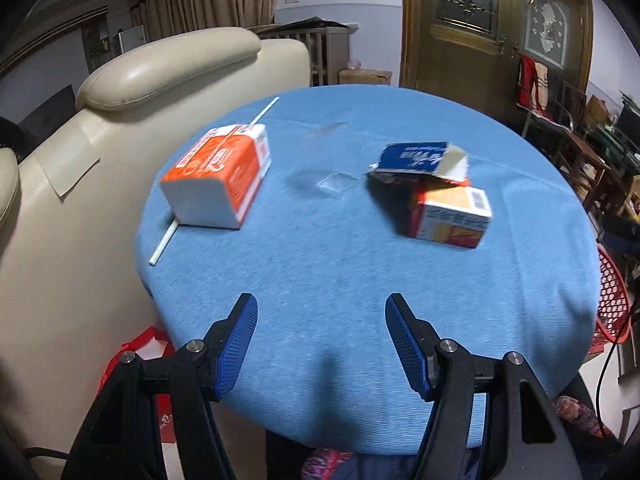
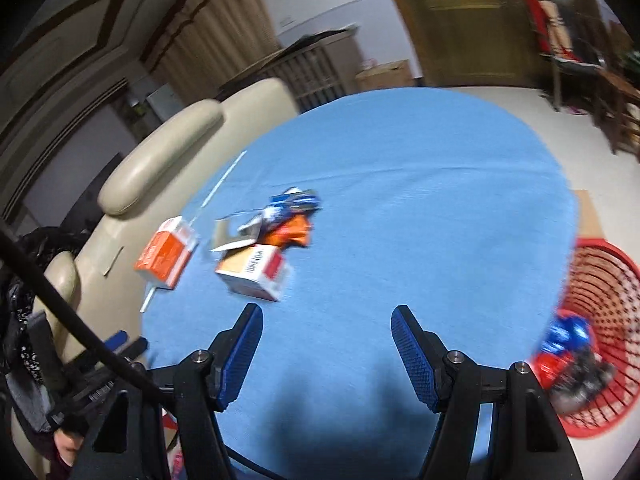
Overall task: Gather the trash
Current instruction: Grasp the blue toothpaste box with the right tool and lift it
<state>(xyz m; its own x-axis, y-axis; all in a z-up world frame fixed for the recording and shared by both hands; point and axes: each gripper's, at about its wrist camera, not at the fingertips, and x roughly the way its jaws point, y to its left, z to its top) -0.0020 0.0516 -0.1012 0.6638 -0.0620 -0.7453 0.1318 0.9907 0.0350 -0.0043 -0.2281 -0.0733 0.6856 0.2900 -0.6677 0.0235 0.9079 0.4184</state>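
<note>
Table: round, blue cloth [image 1: 340, 280]; cream sofa [image 1: 100, 200] touching its left edge.
Left gripper [image 1: 320, 344]: over near table edge, fingers spread, nothing between them.
Right gripper [image 2: 326, 354]: over near edge, fingers spread, empty.
Orange carton [image 1: 218, 174]: left-centre, on its side, lying across a white straw [image 1: 162, 246].
Torn blue carton [image 1: 420, 160]: right of centre, resting on small orange-and-white box [image 1: 452, 214].
Red mesh basket [image 2: 592, 320]: on the floor beside the table's right edge; blurred blue and red wrappers [image 2: 568, 344] inside.
</note>
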